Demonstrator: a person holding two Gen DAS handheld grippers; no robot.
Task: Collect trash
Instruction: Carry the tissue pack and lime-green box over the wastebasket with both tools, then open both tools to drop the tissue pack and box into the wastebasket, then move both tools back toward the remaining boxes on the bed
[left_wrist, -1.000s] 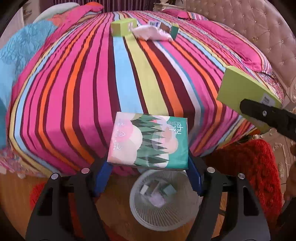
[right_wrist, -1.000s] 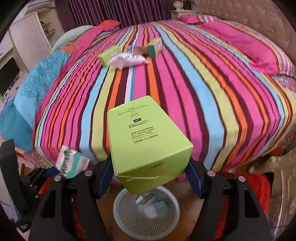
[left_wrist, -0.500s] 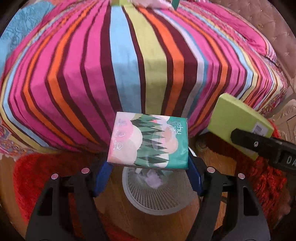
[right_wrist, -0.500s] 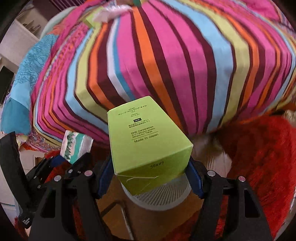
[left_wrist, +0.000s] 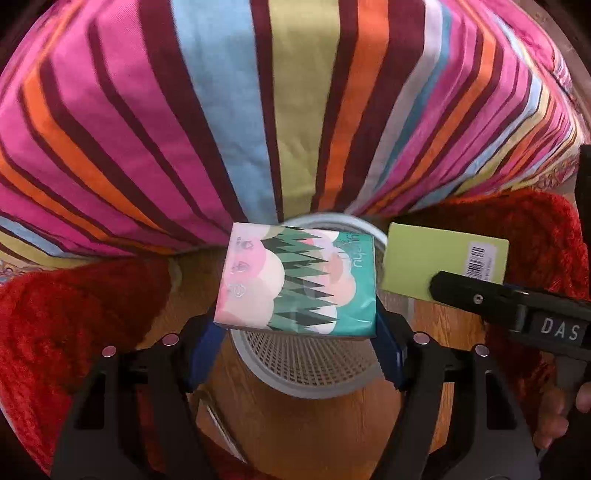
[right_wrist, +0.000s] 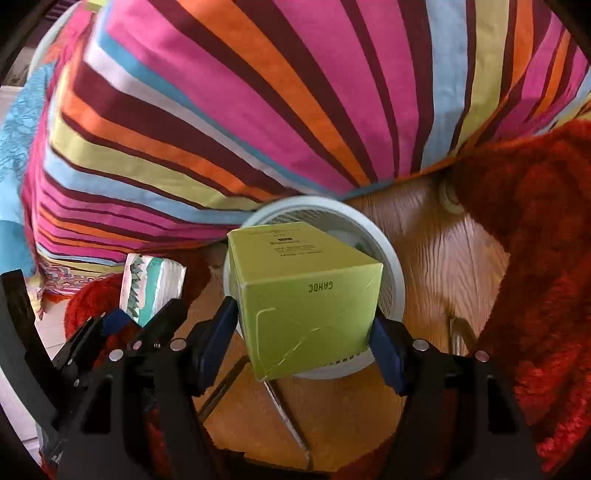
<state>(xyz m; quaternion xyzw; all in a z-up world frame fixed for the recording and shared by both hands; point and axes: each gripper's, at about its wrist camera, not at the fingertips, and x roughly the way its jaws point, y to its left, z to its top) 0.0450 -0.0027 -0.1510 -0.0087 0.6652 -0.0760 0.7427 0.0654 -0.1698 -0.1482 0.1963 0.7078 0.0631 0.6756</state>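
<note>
1. The left tool (left_wrist: 295, 328) is clamped on a soft tissue pack printed with teal and dark green trees over pink and cream clouds (left_wrist: 297, 282), its blue pads pressing the pack's two sides.
2. The right tool (right_wrist: 303, 332) is clamped on a lime-green cardboard box with small black print (right_wrist: 306, 295), blue pads against its left and right faces.
3. Both tools point steeply down over a round white mesh wastebasket (left_wrist: 314, 369) standing on a brown wooden floor (left_wrist: 325, 435).
4. The tissue pack hangs over the basket's opening, hiding most of its inside; in the left wrist view the green box sits just beside the pack, to its right, near the basket's rim.
5. In the right wrist view the box covers the left part of the basket's opening.
6. A bed draped in a cover striped pink, orange, maroon, blue and yellow-green (left_wrist: 258, 110) rises just behind the basket.
7. A shaggy red rug (right_wrist: 535, 277) lies on the floor at both sides.
8. Fingers of the person's hand (left_wrist: 561, 417) show at the left view's right edge.
</note>
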